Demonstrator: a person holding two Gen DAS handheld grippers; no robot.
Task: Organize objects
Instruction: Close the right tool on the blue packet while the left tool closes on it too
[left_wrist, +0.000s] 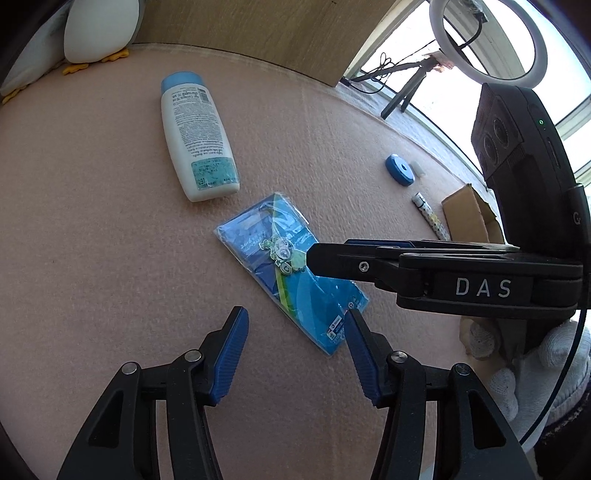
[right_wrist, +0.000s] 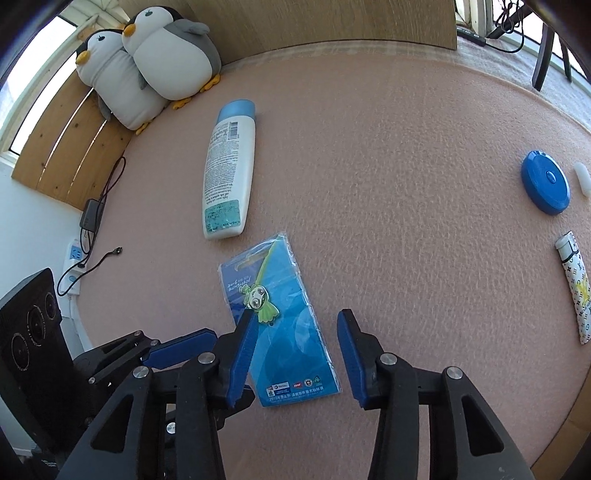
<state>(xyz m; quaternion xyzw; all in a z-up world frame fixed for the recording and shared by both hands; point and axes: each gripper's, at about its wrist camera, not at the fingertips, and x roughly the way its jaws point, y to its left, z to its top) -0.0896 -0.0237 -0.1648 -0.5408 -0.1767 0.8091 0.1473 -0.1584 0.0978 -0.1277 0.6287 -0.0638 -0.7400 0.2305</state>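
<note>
Both your claws hang spread apart over the blue packet (right_wrist: 284, 321): left claw (left_wrist: 295, 354), right claw (right_wrist: 295, 354). It lies mid-surface (right_wrist: 406, 184), just below the white bottle (right_wrist: 227, 170).

Beside the blue card packet (left_wrist: 291, 273): right gripper (left_wrist: 314, 258) covering one edge, white bottle (left_wrist: 197, 138) label print too small to read, cardboard box (left_wrist: 469, 214) half hidden behind that gripper.
</note>
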